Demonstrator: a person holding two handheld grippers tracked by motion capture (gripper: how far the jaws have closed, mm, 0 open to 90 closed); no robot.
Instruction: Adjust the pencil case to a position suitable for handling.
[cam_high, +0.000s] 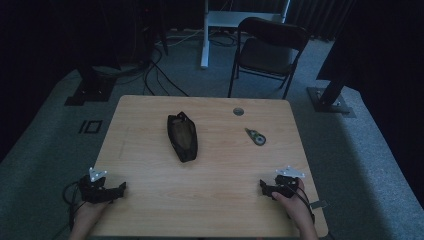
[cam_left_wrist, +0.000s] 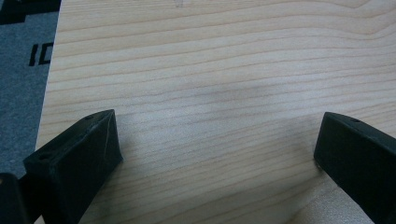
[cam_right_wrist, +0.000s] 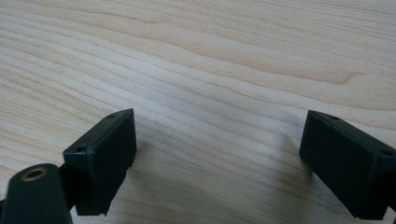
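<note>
On the table (cam_high: 150, 200), near its front corners, rest the left gripper (cam_high: 120, 189) and the right gripper (cam_high: 263, 187), each held in a hand that the bottom edge of the high view cuts off at the wrist. The room is dim, so the pouch (cam_high: 182, 136) reads as a dark shape; its mouth seems to gape, but what lies inside cannot be made out. The small grey-green thing (cam_high: 256, 136) to its right looks like a tape dispenser, though it is too small to be sure. The pouch lies at mid-table, left of centre, with its long axis running from front to back, tilted slightly so the narrow far end leans left and the broader near end right. It is well apart from both grippers, ahead of them and between them, somewhat nearer the left one. In the left gripper view the left gripper (cam_left_wrist: 217, 140) has its jaws spread wide over bare wood; in the right gripper view the right gripper (cam_right_wrist: 219, 140) stands likewise agape, with nothing between.
</note>
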